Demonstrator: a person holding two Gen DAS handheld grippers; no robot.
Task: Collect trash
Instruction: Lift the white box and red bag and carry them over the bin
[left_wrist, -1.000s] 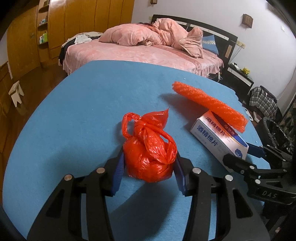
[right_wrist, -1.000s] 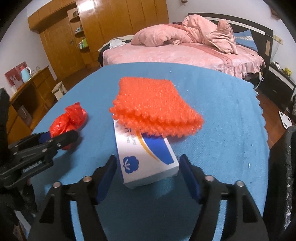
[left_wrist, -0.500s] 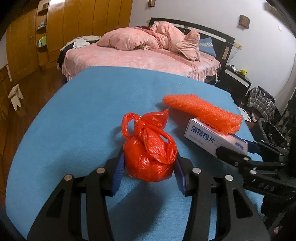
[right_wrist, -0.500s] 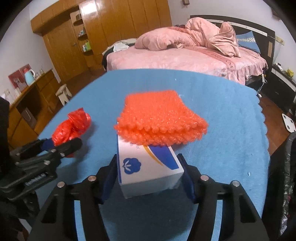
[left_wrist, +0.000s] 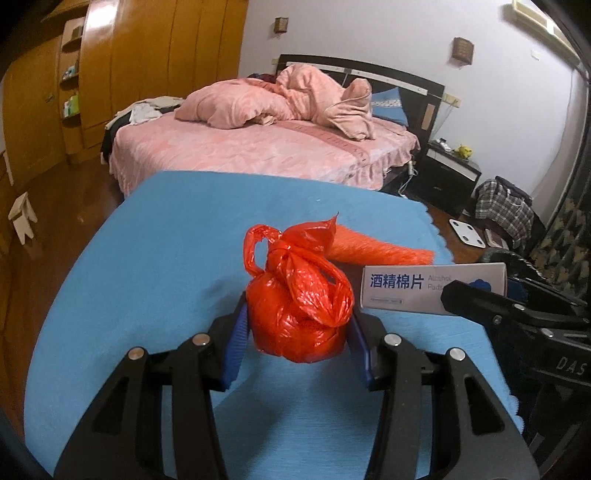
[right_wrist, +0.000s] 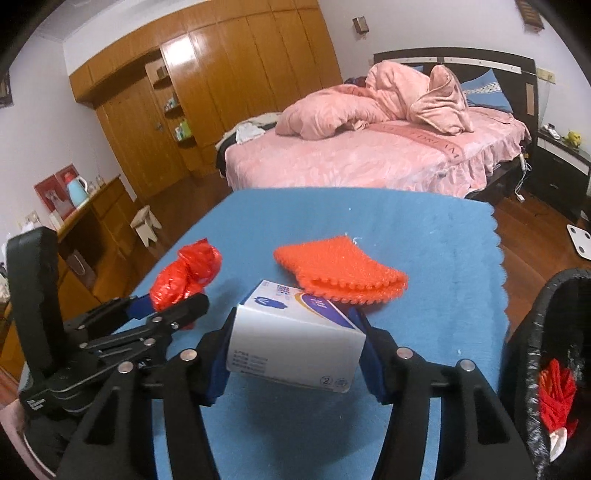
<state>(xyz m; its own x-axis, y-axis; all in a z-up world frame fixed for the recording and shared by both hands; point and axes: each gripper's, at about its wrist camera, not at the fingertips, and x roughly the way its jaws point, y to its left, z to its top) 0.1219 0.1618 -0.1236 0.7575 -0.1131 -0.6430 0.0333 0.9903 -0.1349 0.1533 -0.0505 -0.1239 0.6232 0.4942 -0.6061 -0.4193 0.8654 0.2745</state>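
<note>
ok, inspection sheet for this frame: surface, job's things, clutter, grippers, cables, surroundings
Surface: blue cloth-covered table.
Job's things: knotted red plastic bag; white alcohol-pad box; folded orange bubble wrap lying on the cloth; black-lined bin with red scraps inside.
Clutter: nothing seen.
Grippers: left gripper shut on the bag; right gripper just closed onto the box, both lifted.
Cables: white lead by the nightstand.
Surroundings: pink bed, wooden wardrobe.
</note>
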